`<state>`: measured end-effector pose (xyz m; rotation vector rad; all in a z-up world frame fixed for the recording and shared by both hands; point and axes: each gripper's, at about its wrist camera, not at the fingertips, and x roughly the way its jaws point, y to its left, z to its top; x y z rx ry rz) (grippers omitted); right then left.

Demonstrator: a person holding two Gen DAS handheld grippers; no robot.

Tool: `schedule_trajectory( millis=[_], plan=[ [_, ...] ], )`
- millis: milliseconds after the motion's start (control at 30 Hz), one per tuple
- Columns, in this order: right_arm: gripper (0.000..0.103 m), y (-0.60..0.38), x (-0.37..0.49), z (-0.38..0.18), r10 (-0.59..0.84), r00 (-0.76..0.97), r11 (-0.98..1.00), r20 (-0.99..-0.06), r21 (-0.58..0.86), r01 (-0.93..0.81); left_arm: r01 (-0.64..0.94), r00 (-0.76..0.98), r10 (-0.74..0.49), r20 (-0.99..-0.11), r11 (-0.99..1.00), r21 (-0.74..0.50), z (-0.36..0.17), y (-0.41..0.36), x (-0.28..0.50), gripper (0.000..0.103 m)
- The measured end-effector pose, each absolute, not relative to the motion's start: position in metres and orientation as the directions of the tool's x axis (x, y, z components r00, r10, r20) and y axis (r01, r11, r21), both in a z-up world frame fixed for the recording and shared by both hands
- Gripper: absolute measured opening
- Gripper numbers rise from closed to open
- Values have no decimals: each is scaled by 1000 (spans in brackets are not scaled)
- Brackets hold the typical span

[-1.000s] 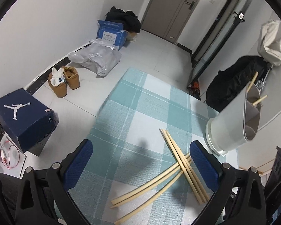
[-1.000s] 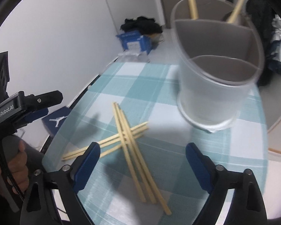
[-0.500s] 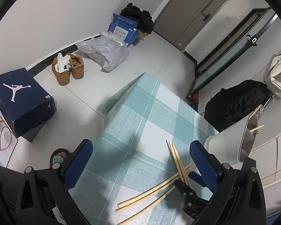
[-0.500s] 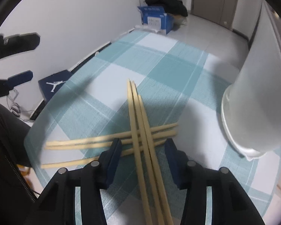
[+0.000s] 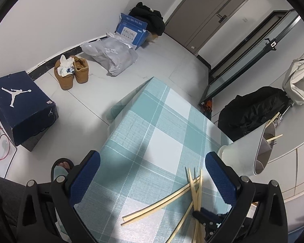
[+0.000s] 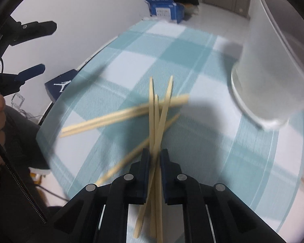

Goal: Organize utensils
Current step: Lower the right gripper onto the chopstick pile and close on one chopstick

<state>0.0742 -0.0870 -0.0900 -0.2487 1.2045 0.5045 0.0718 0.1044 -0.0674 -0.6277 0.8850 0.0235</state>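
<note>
Three pale wooden chopsticks point(image 6: 155, 121) are standing pinched together, tips fanning toward the far side. Other chopsticks point(image 6: 111, 119) are lying crosswise beneath them on the checked cloth, running left to right. The translucent white holder point(image 6: 273, 70) is standing upright at far right.

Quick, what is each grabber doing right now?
Left gripper: open, holding nothing.
Right gripper: closed on a bundle of chopsticks.
</note>
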Motion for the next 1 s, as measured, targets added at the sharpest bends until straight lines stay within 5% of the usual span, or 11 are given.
schedule_trajectory(
  millis=[367,833,1000],
  plan=[
    [31,-93,82,-81,268,292,866,-918,96,-491,-294,628,-216,-747,823,-486,-71,103,73,102],
    [30,-63,131,-81,301,331,876,-894,123,-466,-327,603,-186,-776,829,-453,-78,104,76,102],
    [13,-60,130,-85,293,326,862,-899,101,-497,-324,586,-188,-788,837,-441,-82,102,79,102]
  ],
)
